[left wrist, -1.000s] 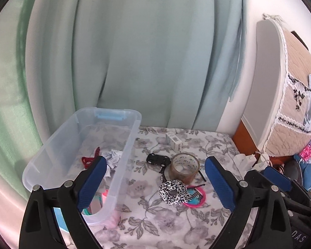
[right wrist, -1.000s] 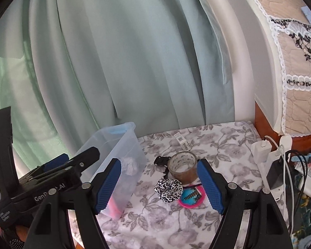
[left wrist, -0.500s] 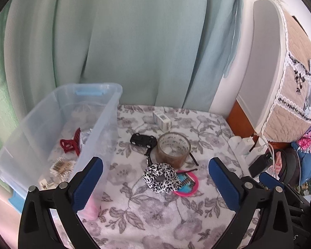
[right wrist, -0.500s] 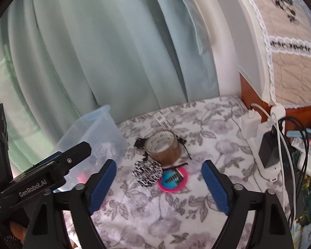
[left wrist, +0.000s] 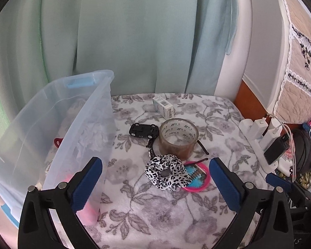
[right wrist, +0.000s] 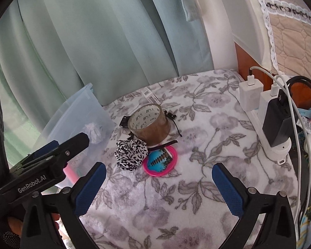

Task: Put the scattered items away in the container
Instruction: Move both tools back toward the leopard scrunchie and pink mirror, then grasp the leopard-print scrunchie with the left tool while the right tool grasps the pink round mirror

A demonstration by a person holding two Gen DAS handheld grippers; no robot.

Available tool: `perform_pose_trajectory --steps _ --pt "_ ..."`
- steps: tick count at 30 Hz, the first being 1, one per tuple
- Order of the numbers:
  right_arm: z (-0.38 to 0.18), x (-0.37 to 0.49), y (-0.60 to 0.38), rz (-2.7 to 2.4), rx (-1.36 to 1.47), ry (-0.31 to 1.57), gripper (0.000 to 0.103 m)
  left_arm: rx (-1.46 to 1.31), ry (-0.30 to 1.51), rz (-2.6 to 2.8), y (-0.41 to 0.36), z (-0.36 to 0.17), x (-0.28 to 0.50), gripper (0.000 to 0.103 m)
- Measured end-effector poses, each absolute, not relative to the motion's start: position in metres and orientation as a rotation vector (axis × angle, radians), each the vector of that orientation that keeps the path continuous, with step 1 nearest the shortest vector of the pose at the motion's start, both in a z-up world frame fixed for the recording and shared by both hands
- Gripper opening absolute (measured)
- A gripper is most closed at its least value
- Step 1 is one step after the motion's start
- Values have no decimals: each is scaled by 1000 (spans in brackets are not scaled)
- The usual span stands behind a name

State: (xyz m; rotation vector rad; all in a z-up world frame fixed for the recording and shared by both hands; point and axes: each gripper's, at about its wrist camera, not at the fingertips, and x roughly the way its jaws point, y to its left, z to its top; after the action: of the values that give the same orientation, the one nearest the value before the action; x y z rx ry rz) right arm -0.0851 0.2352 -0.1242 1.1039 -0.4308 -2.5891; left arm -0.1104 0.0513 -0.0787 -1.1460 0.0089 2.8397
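Note:
A clear plastic bin (left wrist: 51, 128) (right wrist: 76, 112) stands at the left of the floral blanket, holding a red clip (left wrist: 57, 141) and crumpled paper (right wrist: 93, 132). Scattered beside it lie a brown tape roll (left wrist: 178, 138) (right wrist: 149, 123), a leopard-print scrunchie (left wrist: 168, 172) (right wrist: 129, 151), a pink round comb case (left wrist: 198, 177) (right wrist: 160, 161), a black toy car (left wrist: 144, 130), a small white box (left wrist: 163, 107) (right wrist: 150, 97) and black hair pins (left wrist: 203, 147). My left gripper (left wrist: 155, 184) is open and empty, short of the scrunchie. My right gripper (right wrist: 158, 188) is open and empty, short of the comb case.
A white power strip with chargers and cables (left wrist: 267, 137) (right wrist: 273, 112) runs along the blanket's right edge. Pale green curtains (left wrist: 134, 37) hang behind. A padded headboard (right wrist: 290, 27) rises at the right. The left gripper's body (right wrist: 41, 161) shows in the right wrist view.
Both grippers have moved closer to the pile of items and slightly lower; the scrunchie and tape roll look larger and nearer. Nothing was grasped or moved.

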Motion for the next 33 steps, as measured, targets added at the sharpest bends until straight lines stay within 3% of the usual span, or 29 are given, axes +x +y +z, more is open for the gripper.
perform_pose_trajectory --steps 25,33 --pt "-172 -107 237 -2556 1264 -353 103 -1441 -14 2657 57 -167 -177 103" --pt "-187 -118 216 -2498 1316 -255 103 -1592 -117 2632 38 -188 -187 102"
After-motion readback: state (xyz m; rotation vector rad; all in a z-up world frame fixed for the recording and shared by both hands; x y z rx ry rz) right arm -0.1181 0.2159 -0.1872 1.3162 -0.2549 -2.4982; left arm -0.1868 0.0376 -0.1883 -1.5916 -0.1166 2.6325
